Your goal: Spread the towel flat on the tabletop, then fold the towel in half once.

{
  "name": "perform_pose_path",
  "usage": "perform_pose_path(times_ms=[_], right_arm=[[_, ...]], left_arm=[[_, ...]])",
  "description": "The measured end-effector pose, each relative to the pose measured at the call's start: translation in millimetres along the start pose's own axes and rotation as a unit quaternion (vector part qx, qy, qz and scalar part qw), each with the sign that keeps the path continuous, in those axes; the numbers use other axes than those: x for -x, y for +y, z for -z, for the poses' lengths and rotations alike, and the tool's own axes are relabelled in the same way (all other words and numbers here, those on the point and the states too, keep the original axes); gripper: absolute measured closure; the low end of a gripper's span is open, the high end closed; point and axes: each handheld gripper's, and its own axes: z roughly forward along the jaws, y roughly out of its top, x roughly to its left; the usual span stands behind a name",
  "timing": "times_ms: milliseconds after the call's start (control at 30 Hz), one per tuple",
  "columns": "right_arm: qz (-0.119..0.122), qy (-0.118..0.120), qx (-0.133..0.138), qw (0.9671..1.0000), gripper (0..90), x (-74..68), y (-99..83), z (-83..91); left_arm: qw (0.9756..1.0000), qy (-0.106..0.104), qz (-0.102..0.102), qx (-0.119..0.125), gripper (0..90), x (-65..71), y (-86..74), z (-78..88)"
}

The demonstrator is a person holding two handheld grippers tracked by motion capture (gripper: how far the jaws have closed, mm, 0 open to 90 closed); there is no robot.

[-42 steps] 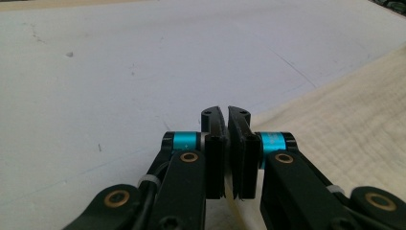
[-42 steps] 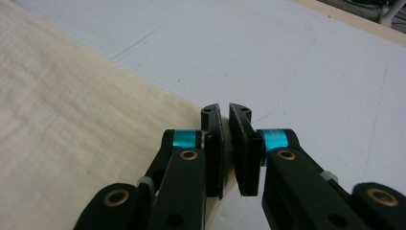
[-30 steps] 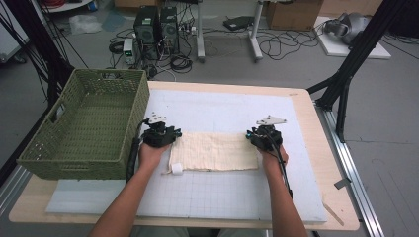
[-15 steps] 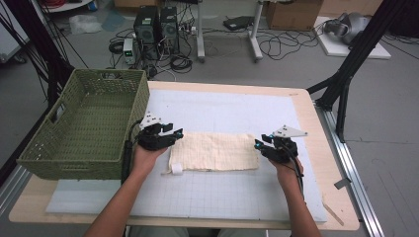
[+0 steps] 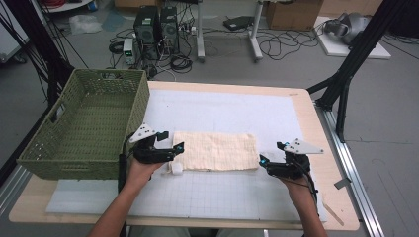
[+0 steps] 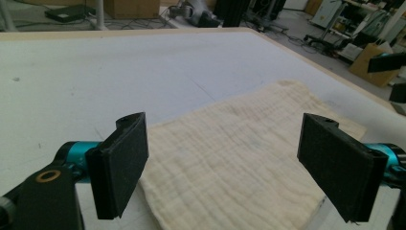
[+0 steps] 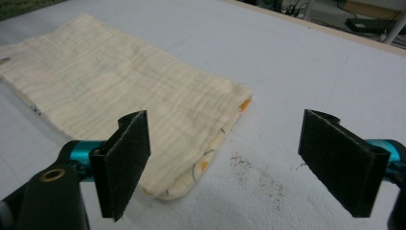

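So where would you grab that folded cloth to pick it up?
By its short ends, I'd guess. The cloth lies flat in a long folded strip, and each open gripper, left and right, already faces one end. Slide a jaw under the layered edge, level with the table, then pinch.

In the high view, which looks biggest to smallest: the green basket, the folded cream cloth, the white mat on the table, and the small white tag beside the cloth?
1. White mat
2. Green basket
3. Cream cloth
4. White tag
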Motion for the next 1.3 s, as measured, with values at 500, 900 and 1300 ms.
perform_pose_path(times_ms=[500, 900, 1300], right_arm=[[-0.016, -0.009, 0.011, 0.9998, 11.4, 4.3, -4.0, 1.8], [-0.031, -0.014, 0.007, 0.9994, 11.4, 7.7, -8.4, 0.6], [-0.029, -0.008, 0.001, 0.9996, 11.4, 9.3, -9.9, -1.2]], left_arm=[[0.9999, -0.011, 0.000, 0.007, 17.9, -0.3, -1.3, 0.7], [0.9998, -0.006, 0.012, -0.014, 18.0, -4.3, -4.1, -4.4], [0.9990, 0.022, 0.030, -0.026, 20.0, -15.2, 12.2, -23.8]])
